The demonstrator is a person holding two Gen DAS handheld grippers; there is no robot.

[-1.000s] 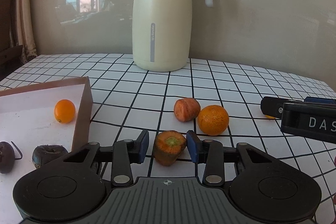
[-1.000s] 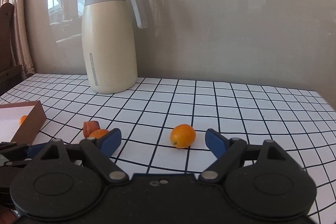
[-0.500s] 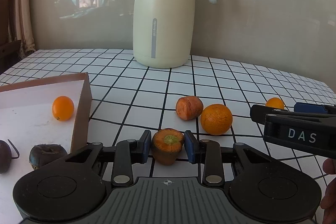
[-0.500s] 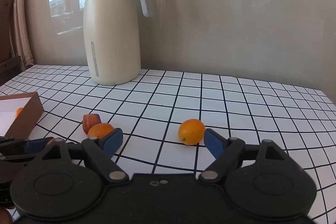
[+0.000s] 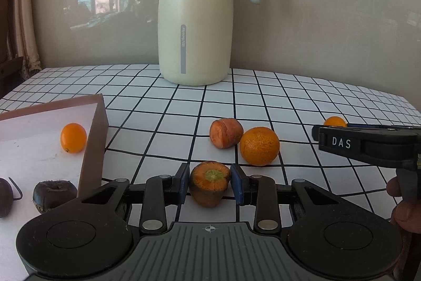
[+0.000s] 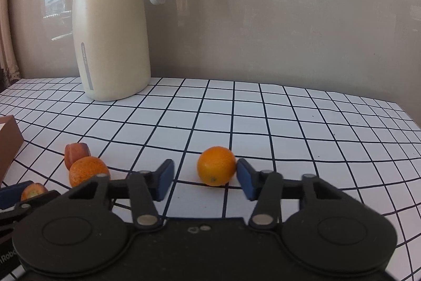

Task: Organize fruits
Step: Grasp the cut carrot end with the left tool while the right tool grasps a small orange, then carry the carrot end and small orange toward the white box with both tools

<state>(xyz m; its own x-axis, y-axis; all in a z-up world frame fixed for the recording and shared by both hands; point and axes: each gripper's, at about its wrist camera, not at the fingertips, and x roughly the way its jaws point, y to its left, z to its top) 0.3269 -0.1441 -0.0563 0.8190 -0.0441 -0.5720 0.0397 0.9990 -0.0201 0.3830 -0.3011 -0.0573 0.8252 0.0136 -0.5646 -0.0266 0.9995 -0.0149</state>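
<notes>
The left claw (image 5: 209, 186) is clamped on a carrot stub (image 5: 209, 186), cut face up, low over the checked counter (image 5: 289, 102) just beside the box (image 5: 93, 146). In the box lie a small orange fruit (image 5: 73, 137) and two dark fruits (image 5: 54, 193). Beyond the stub sit another carrot piece (image 5: 225, 133) touching a mandarin (image 5: 259, 146). The right claw (image 6: 205, 178) is closing around a kumquat (image 6: 216, 169) resting on the counter; its right pad touches the fruit, the left pad is still apart. A cream jug (image 6: 111, 33) stands at the back.
</notes>
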